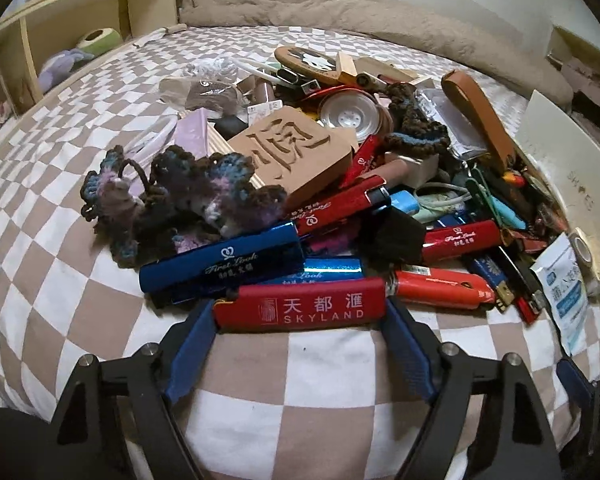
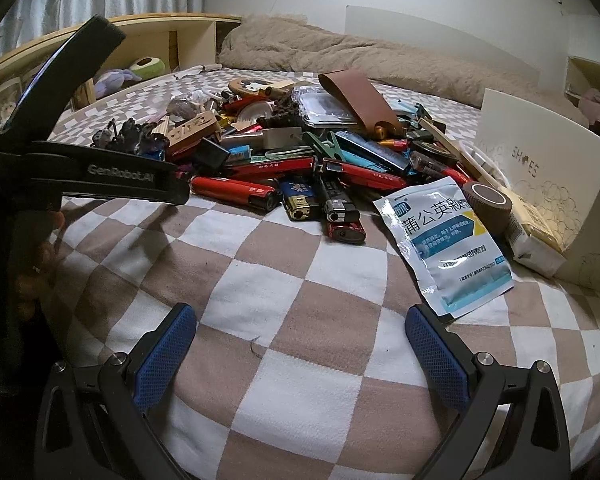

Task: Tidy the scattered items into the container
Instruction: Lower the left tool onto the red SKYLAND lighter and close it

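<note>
A heap of small items lies on a checkered bed: lighters, a carved wooden block, crocheted pieces, a brown leather strap. My left gripper has its blue fingers at both ends of a red SKYLAND lighter at the heap's near edge, closed on it. My right gripper is open and empty above bare bedding, short of the heap. A white and blue sachet lies just ahead of its right finger. The cream shoe box stands at the right, also in the left wrist view.
A brown tape roll and a small carton lean at the box. A beige blanket lies across the bed's far end. A wooden shelf runs along the left. My left gripper's body crosses the right wrist view.
</note>
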`<act>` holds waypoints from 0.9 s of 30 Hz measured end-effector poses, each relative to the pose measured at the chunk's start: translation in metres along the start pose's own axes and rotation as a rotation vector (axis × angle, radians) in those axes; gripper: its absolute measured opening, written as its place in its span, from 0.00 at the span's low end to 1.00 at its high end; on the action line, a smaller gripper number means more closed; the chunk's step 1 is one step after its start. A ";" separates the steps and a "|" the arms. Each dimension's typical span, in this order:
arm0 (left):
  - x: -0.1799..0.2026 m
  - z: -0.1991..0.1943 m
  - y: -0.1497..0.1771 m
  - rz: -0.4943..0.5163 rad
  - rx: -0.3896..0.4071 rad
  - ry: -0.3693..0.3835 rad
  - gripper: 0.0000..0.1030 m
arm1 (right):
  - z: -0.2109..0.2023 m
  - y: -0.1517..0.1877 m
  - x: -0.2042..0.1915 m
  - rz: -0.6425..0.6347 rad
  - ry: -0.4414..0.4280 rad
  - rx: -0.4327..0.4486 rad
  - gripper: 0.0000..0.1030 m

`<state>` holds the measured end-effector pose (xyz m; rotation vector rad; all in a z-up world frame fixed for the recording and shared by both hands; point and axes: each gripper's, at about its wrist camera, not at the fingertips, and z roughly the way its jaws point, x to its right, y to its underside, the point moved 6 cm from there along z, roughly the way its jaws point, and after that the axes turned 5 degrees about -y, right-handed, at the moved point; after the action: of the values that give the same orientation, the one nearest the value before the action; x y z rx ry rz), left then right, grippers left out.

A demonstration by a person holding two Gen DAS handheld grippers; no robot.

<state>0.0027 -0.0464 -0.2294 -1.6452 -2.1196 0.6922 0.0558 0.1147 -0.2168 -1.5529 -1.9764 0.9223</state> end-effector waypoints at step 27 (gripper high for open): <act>-0.055 -0.058 -0.014 -0.114 0.162 0.101 0.80 | 0.046 -0.053 -0.031 0.193 -0.065 -0.067 0.84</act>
<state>0.0384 -0.0938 -0.1737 -1.4325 -2.0121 0.7097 -0.0035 0.0675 -0.2067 -1.7977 -1.9449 1.0032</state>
